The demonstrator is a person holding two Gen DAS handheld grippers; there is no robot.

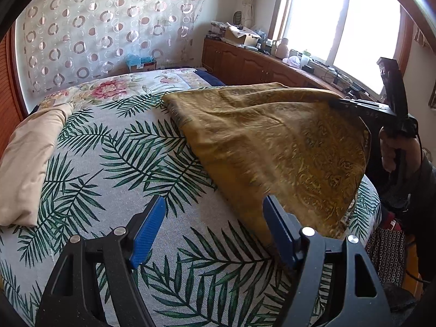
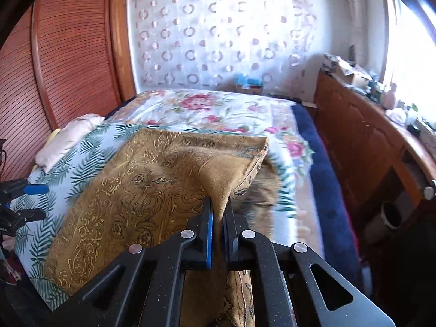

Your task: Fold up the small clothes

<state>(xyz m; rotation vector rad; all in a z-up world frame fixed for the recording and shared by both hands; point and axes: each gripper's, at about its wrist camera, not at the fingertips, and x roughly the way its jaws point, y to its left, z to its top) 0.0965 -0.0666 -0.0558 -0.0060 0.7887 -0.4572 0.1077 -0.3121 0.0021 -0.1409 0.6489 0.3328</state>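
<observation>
On the bed [image 2: 81, 160], gold cloth [image 2: 141, 190] pinched in right tool [image 2: 218, 204]

Palm-leaf bedspread [image 1: 114, 147] w/ beige pillow [image 1: 30, 158] at left edge; floral quilt [image 2: 212, 109] beyond; cluttered wooden cabinet [image 1: 245, 65] under window [image 1: 335, 24].

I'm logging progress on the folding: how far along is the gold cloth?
Done: the right tool is shut on a corner of the gold cloth and holds it off the palm-print bedspread. In hand: the first fold; most of the cloth lies spread flat. Left: the left tool is open beside the near edge, holding nothing; no finished fold shows.
</observation>
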